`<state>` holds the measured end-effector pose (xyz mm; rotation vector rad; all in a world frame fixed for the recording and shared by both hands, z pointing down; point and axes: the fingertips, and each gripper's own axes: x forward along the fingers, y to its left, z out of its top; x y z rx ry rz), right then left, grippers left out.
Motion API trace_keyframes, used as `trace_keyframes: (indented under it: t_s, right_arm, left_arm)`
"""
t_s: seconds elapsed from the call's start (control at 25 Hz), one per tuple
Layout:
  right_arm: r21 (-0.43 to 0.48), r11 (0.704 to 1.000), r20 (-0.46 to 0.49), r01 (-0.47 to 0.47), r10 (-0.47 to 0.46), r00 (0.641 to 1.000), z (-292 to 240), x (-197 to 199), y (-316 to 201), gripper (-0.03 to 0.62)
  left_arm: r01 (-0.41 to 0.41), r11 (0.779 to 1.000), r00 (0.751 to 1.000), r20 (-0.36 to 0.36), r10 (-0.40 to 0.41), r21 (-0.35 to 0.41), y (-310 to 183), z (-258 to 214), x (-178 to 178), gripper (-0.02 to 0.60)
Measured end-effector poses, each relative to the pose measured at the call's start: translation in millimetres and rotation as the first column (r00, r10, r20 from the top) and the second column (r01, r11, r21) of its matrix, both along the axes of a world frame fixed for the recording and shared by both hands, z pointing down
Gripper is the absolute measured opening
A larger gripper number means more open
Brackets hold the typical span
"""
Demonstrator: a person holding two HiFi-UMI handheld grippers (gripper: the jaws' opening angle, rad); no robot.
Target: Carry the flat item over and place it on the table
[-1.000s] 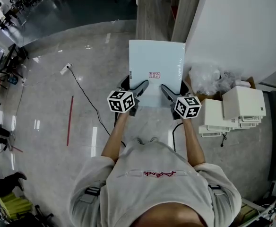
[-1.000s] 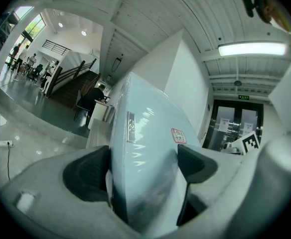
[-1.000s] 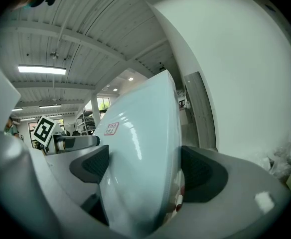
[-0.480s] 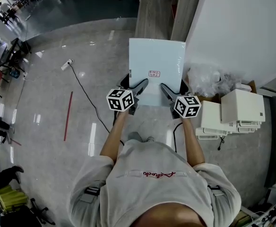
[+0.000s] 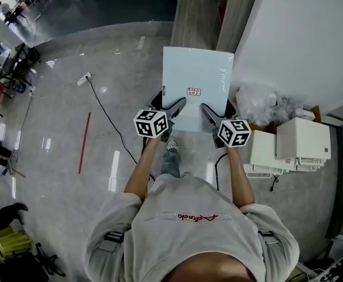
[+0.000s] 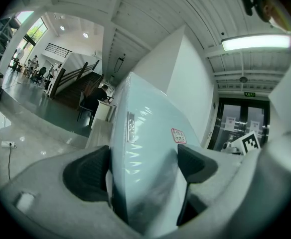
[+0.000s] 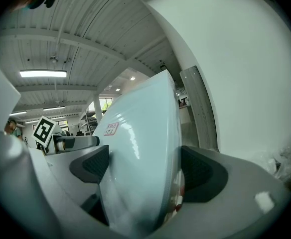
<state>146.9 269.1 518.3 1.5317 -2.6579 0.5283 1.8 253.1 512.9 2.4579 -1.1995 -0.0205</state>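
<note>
A pale blue flat box (image 5: 196, 81) wrapped in clear film, with a small red-and-white label, is held level in front of me above the floor. My left gripper (image 5: 174, 107) is shut on its near left edge, and my right gripper (image 5: 207, 109) is shut on its near right edge. In the left gripper view the flat box (image 6: 145, 153) fills the space between the black pads (image 6: 88, 173). The right gripper view shows the flat box (image 7: 140, 153) clamped between its pads (image 7: 200, 176) the same way.
Below is a glossy grey floor with a black cable and power strip (image 5: 84, 78) at left. A wooden table (image 5: 195, 19) stands ahead beside a white wall (image 5: 295, 34). White boxes (image 5: 289, 143) and a plastic bag (image 5: 259, 101) lie at right.
The person has stepped forward with the box; the floor and white boxes have shifted slightly in view. Both grips stay the same.
</note>
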Motion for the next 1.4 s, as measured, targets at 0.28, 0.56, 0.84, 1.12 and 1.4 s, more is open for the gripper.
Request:
trace_keyframes:
  t_s: [0.28,0.56,0.84,1.12,1.4]
  right_arm:
    - [-0.007,1.0,-0.007,-0.012,0.012,1.0,6.9,-3.1,-54.5,0.46]
    - [-0.005,1.0,-0.013,-0.028,0.028,1.0,3.4,-12.7,-133.2,0.46]
    - [0.005,0.998,-0.022,-0.055,0.055,0.998,-10.0,-27.4,-210.6,0.46]
    - [0.01,0.997,-0.022,-0.078,0.078,0.997,-14.7,-46.1,-284.5,0.46]
    - [0.016,0.995,-0.017,-0.1,0.1,0.995,-8.8,-57.8,-331.2,0.46]
  left_arm:
    - [-0.01,1.0,1.0,-0.009,0.01,-0.006,-56.5,8.0,-2.9,0.436]
    - [-0.023,1.0,1.0,-0.019,0.023,-0.01,-137.2,6.3,-12.6,0.436]
    - [-0.047,0.999,0.998,-0.03,0.047,-0.006,-218.1,-5.8,-26.4,0.436]
    - [-0.071,0.997,0.997,-0.03,0.071,0.0,-295.4,-10.6,-45.1,0.435]
    - [-0.091,0.996,0.995,-0.034,0.091,0.001,-345.2,-3.9,-55.9,0.434]
